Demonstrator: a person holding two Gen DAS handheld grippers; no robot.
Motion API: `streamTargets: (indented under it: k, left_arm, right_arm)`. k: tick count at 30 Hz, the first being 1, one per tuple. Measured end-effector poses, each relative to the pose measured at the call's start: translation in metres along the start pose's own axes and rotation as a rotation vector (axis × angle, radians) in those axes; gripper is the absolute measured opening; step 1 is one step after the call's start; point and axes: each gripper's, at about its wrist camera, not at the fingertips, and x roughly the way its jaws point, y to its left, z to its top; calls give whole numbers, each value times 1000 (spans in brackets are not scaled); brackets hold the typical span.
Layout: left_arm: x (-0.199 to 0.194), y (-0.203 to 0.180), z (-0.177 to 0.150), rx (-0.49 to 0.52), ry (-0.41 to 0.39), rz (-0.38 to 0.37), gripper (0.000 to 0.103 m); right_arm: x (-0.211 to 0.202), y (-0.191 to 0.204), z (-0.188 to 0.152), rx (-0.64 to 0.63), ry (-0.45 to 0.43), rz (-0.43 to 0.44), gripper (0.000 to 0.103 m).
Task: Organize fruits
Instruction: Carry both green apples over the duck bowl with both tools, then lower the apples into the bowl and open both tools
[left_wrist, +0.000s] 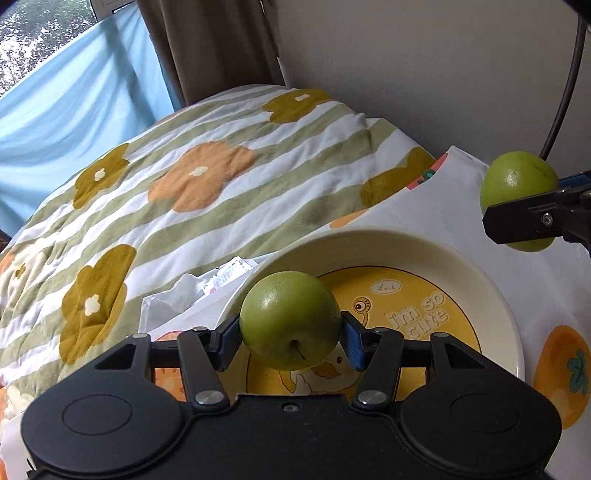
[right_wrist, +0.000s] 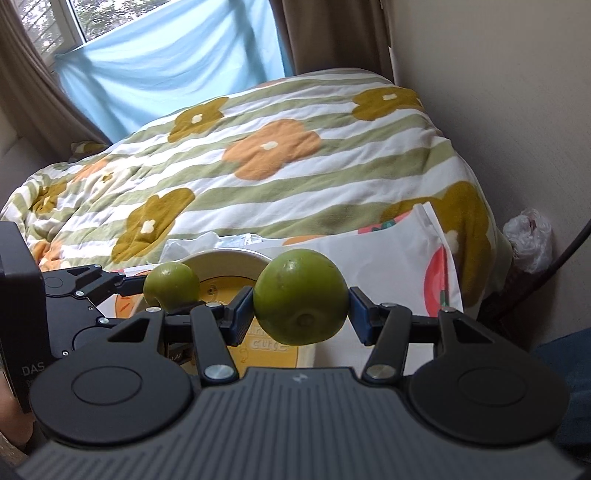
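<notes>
Left tool (left_wrist: 290, 338) clamps green apple (left_wrist: 290, 319) between blue pads, stem toward camera, poised over near rim of duck plate (left_wrist: 424, 254). Right tool (right_wrist: 301, 308) grips second green apple (right_wrist: 300, 296), held beyond plate's right edge, apparently awaiting its turn. Plate, bare of fruit, rests on fruit-print cloth (left_wrist: 535, 295); floral quilt (left_wrist: 207, 177) on bed behind. Both fruits likely bound for plate.

Soft daylight enters from the window (right_wrist: 55, 22), which is overexposed; shadows are faint, and fisheye edges curve.
</notes>
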Motion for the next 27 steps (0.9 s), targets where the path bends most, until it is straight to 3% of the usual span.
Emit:
streamTargets:
  k: [5,6,8,10,17,27]
  left_arm:
    - [8,-2,4,13,20,-20,61]
    - [7,-2,4,15,11,-19,65]
    - [2,-3,5,27,-22,-9,86]
    - [-5,-5,5,43,-54,0,91]
    - [-22,0,-2,47,-66,27,91]
    - [-49,24,-19,-73,-80,44,92]
  right_arm:
    - [4,-2,1,16,8,-12,69]
    - [4,-1,0,19,9,-13,69]
    - [5,-1,1,24,12,-12,69]
    - [6,0,1,27,16,-9,69]
    - [14,3,5,9,26,14,69]
    - [34,18,9,-59,43,59,69]
